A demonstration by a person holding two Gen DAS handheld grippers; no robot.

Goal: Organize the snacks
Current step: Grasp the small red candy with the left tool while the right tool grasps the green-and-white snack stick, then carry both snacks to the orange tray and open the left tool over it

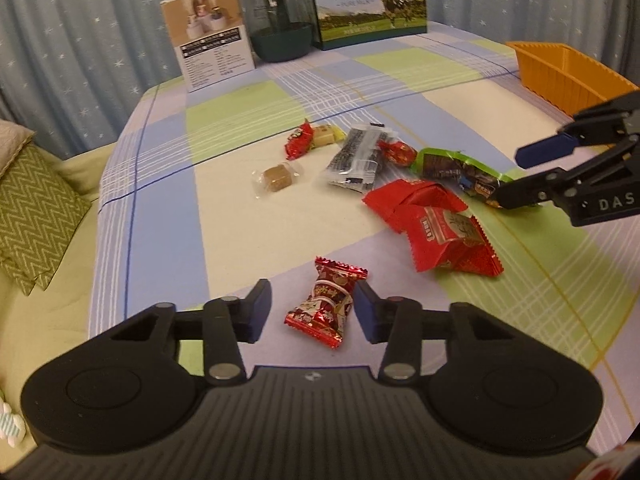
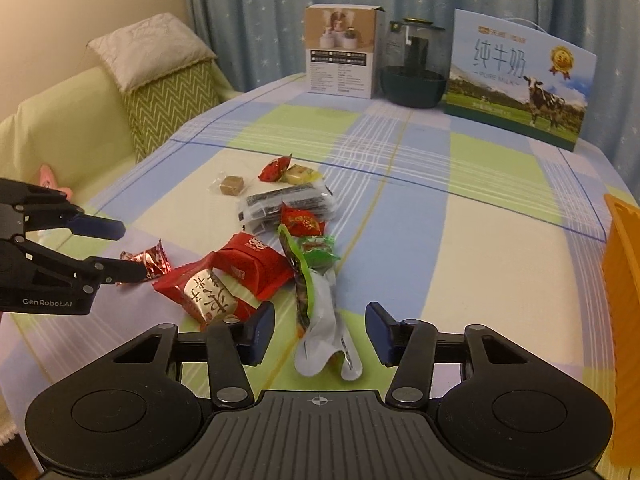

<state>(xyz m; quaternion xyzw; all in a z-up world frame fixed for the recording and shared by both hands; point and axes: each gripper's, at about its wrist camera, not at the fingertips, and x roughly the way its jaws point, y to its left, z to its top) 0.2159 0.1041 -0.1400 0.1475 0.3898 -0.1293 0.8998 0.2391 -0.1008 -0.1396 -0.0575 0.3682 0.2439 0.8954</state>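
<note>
The left tongs (image 1: pixel 312 308) are spread open low over the tabletop (image 1: pixel 280 220), one finger on each side of a shiny red candy (image 1: pixel 326 306) without clearly touching it; it lies near the front edge. The right tongs (image 2: pixel 320 330) are open too, straddling the white end of a long green snack packet (image 2: pixel 316 292) that runs away from them toward the middle. Just left of that packet two red packets (image 2: pixel 224 276) overlap. Farther toward the middle lie a dark sachet (image 2: pixel 286 204) with a round red sweet (image 2: pixel 302 220) against it, then a small red candy (image 2: pixel 274 170), a pale yellow sweet (image 2: pixel 298 174) and a brown cube in clear wrap (image 2: pixel 230 184). An orange bin (image 1: pixel 568 74) sits at the right edge. Along the far edge stand a white carton (image 1: pixel 210 36), a dark glass jar (image 1: pixel 280 28) and a milk box (image 1: pixel 370 0).
</note>
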